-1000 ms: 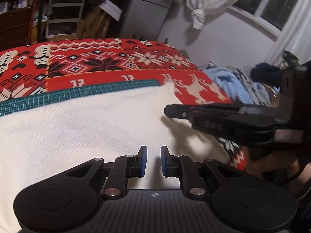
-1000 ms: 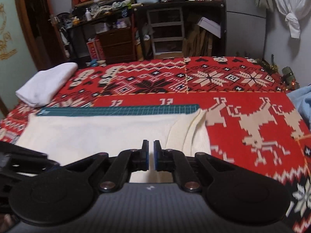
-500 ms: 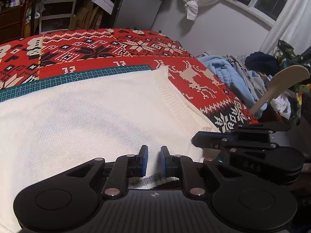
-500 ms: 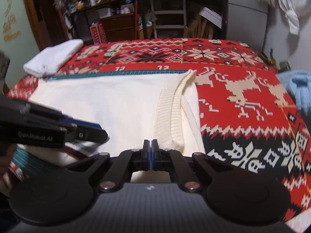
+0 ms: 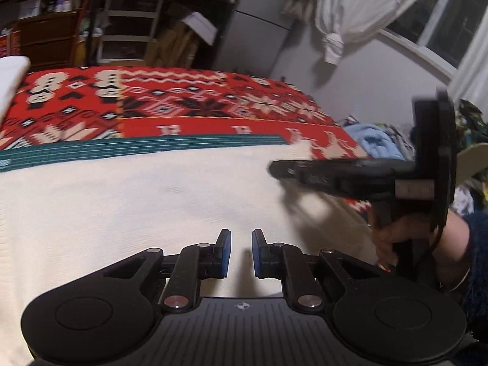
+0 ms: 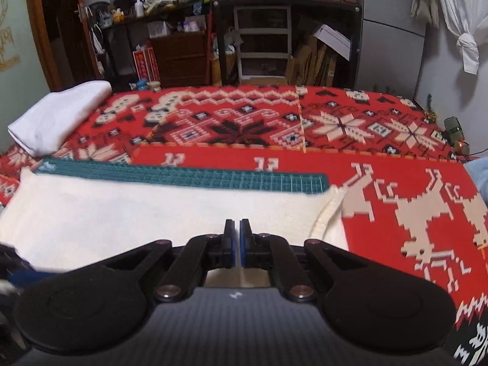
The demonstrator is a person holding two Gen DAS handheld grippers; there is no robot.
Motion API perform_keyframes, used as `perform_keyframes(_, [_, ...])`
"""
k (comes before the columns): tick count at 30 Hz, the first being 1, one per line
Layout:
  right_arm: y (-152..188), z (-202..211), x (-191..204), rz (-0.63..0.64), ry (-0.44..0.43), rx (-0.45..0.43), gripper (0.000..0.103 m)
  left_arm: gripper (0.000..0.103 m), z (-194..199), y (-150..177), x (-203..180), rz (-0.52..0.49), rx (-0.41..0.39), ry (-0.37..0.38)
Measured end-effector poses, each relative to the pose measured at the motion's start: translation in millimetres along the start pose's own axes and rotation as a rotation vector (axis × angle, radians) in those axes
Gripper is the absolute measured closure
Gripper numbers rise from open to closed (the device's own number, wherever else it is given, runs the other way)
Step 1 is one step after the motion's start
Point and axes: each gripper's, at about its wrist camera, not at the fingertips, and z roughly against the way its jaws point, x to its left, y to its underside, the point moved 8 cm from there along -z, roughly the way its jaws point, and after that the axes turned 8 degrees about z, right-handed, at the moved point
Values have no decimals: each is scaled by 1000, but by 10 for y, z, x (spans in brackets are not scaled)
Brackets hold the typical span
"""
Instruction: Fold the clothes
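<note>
A cream knit sweater (image 5: 152,207) (image 6: 137,213) lies flat on the bed, covering most of a green cutting mat (image 5: 137,149) (image 6: 183,177). Its ribbed hem (image 6: 328,213) runs along the right edge. My left gripper (image 5: 241,253) hovers just over the middle of the sweater, open by a finger's width, with nothing in it. My right gripper (image 6: 237,244) hangs over the sweater's near part, its pads parted by a thin slit, holding nothing. In the left wrist view the right gripper (image 5: 276,169) reaches in side-on above the sweater's right side, held by a hand (image 5: 393,228).
A red patterned blanket (image 6: 396,213) covers the bed. A folded white cloth (image 6: 58,119) sits at its far left corner. A pile of blue and grey clothes (image 5: 375,140) lies off the right side. Shelves and drawers (image 6: 262,42) stand behind the bed.
Both grippers have moved back in over the sweater after pulling toward the near edge. The right pads, pressed together half a second ago, now show a thin slit.
</note>
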Motion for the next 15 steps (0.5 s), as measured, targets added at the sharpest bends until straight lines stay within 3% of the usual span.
perform_keyframes(6, [237, 327, -174, -53, -2, 14, 103, 84, 269, -5, 403, 54, -25, -74])
perform_keyframes(8, [279, 503, -157, -60, -16, -11, 99, 81, 390, -5, 526, 77, -35, -92])
perform_keyframes(13, [480, 679, 142, 18, -118, 54, 99, 69, 651, 133, 746, 74, -31, -151])
perform_keyframes(15, [595, 711, 184, 25, -119, 90, 99, 66, 701, 249, 824, 78, -5, -171])
